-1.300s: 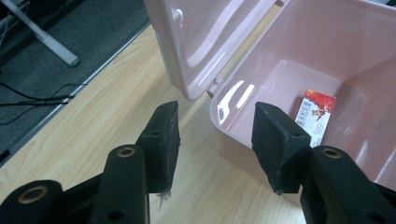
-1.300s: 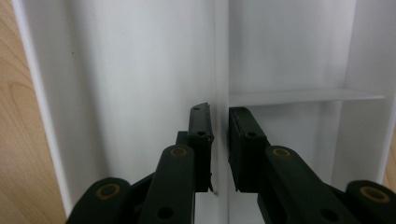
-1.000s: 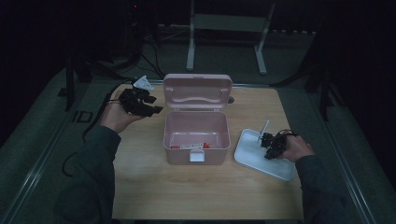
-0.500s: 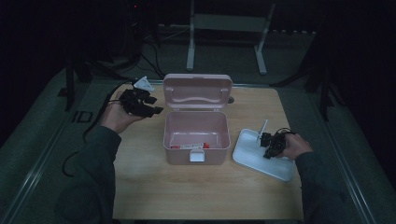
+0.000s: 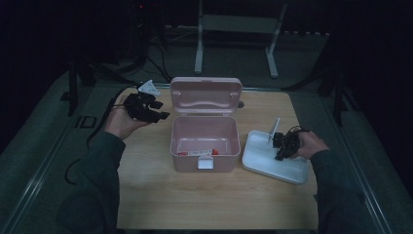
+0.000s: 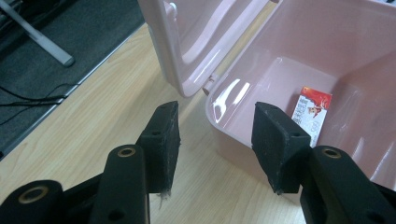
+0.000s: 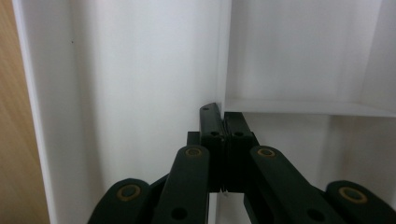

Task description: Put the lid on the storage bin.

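Right tongs (image 7: 223,122) clamped on white tray's divider (image 7: 222,56) | left view: carton (image 6: 312,114) inside box (image 6: 299,46)

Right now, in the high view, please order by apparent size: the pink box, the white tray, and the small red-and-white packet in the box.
1. pink box, with its open lid
2. white tray
3. red-and-white packet, clearly the smallest

Pink box (image 5: 204,134), white tray (image 5: 272,158), black tongs (image 5: 281,146), pale wood table (image 5: 214,195)

High view dim, murky surroundings; both gripper views bright, sharp, glare on pink plastic.
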